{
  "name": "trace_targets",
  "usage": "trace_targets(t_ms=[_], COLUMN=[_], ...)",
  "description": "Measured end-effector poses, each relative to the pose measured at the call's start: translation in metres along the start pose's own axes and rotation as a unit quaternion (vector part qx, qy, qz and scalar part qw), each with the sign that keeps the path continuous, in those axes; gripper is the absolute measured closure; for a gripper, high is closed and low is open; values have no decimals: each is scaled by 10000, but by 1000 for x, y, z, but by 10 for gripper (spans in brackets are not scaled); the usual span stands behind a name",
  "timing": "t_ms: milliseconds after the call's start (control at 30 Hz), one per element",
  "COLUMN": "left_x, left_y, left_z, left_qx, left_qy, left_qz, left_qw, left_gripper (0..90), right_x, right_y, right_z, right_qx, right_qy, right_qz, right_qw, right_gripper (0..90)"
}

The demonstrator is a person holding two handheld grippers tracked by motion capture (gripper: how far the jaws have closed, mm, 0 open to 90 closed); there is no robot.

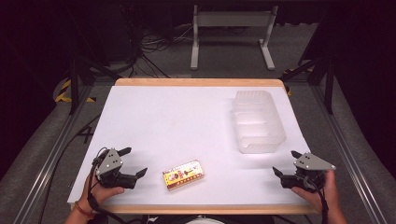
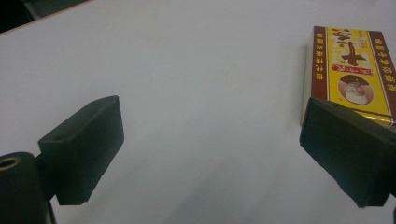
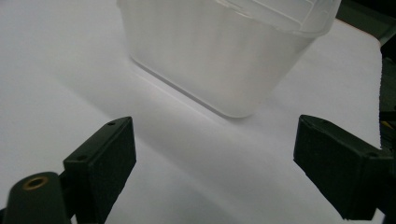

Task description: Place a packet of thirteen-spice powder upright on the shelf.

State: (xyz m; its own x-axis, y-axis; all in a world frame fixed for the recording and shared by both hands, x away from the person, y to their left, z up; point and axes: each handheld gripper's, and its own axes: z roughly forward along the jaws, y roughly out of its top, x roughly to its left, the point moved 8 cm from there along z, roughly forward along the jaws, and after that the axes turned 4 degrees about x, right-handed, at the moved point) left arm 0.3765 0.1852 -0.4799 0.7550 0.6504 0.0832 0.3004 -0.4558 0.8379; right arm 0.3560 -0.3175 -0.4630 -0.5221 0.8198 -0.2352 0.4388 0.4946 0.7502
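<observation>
we rest both claws released, left gripper (image 1: pixel 133 162) beside the yellow box (image 1: pixel 184 174), right gripper (image 1: pixel 286 163) facing the translucent bin (image 1: pixel 258 122), ready to load.

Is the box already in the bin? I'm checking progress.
No, the box lies flat on the table, well apart from the bin.

White table top (image 1: pixel 177 121), pale wooden rim (image 1: pixel 196 82) along the far edge. Beyond it, on grey carpet (image 1: pixel 224 70) – a light grey stand (image 1: pixel 231 21) on two feet, a tangle of dark cables (image 1: pixel 154 44) left of it. Aluminium rails (image 1: pixel 46 158) flanking the table; yellow-and-black tape (image 1: pixel 63 91) at far left.
</observation>
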Motion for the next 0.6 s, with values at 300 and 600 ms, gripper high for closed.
trace_targets(t_ms=[300,600], left_x=[-2,-4], left_y=[-3,-8], left_z=[-7,-11], left_qx=[-20,37], left_qy=[54,113], left_qz=[15,-49], left_qw=[10000,9999], left_gripper=[73,75], right_x=[11,49], right_y=[8,33], right_z=[4,12], right_qx=[-31,30], right_qy=[287,1120], right_qz=[-155,-668], right_qw=[9995,9915], right_gripper=[137,151])
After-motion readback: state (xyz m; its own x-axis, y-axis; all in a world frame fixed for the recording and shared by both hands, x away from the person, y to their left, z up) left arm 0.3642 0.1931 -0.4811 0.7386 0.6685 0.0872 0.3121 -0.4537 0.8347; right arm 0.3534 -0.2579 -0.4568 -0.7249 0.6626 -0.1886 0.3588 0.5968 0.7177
